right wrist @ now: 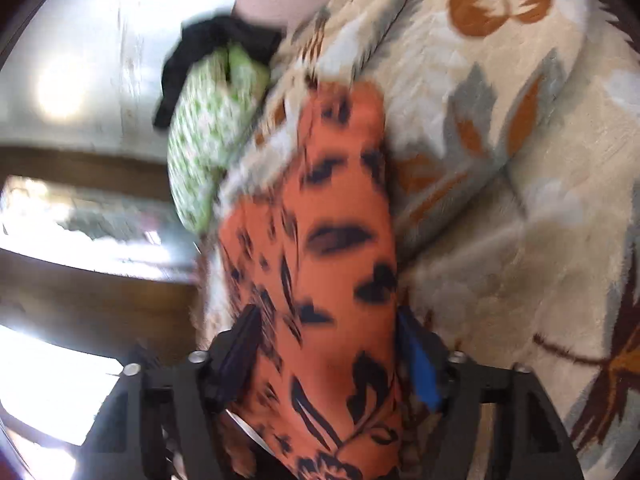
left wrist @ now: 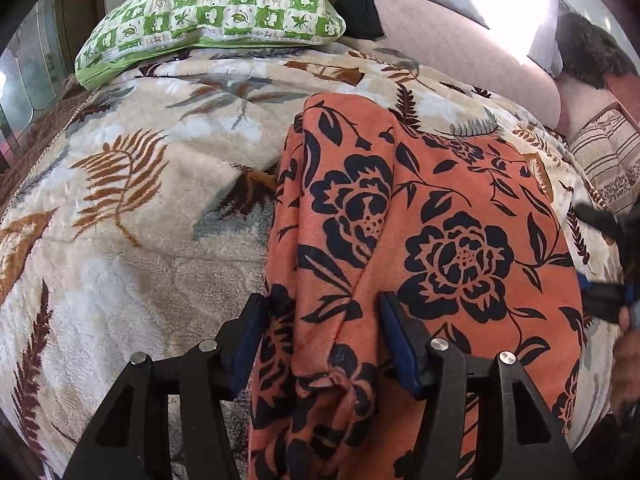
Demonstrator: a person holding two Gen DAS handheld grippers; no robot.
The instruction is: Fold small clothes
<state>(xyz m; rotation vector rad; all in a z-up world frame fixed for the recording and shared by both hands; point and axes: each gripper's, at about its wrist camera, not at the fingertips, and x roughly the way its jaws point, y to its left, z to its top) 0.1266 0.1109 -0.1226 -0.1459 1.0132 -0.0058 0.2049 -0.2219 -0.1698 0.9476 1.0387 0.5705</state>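
Note:
An orange garment with black flowers [left wrist: 420,220] lies on the leaf-print blanket [left wrist: 132,216], its left part bunched into a fold. My left gripper [left wrist: 322,316] stands open around the near bunched edge, which runs between the fingers. In the blurred right wrist view the same orange garment [right wrist: 320,260] runs between the fingers of my right gripper [right wrist: 326,336], which looks open around it. The right gripper also shows at the right edge of the left wrist view [left wrist: 608,264].
A green checked pillow [left wrist: 216,12] with a black cloth [left wrist: 356,4] on it lies at the far end of the bed. A pink sheet [left wrist: 460,52] and a striped cushion [left wrist: 608,156] are at the right. A person lies at the far right [left wrist: 592,52].

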